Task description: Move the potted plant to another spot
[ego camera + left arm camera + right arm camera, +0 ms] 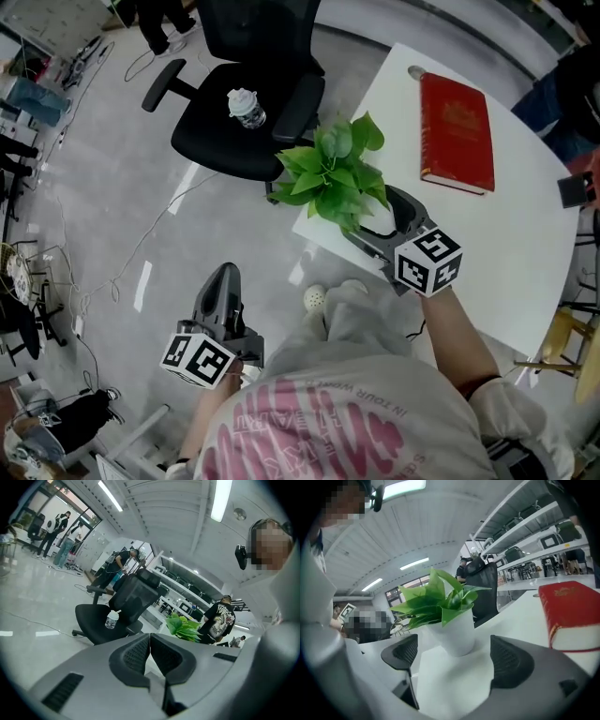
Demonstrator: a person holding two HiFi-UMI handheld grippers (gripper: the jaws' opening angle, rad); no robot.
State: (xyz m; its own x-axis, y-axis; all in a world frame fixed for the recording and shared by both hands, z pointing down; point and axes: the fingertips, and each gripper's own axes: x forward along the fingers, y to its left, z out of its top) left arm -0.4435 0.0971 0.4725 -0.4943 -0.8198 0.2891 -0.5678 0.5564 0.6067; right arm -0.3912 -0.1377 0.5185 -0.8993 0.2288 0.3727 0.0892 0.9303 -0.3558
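The potted plant (339,171), green leaves in a white pot (455,632), stands near the corner of the white table (525,234). My right gripper (382,217) is just behind it, jaws open and wide apart, with the pot a little ahead of the pads (509,660) and untouched. In the left gripper view the plant (185,626) shows far off. My left gripper (222,286) hangs low over the floor to the left, well away from the table, its pads (137,655) pressed together with nothing between them.
A red book (457,130) lies on the table beyond the plant, to its right. A black office chair (246,103) with a plastic bottle (247,108) on its seat stands beside the table corner. Cables run across the grey floor (122,216). People stand in the background.
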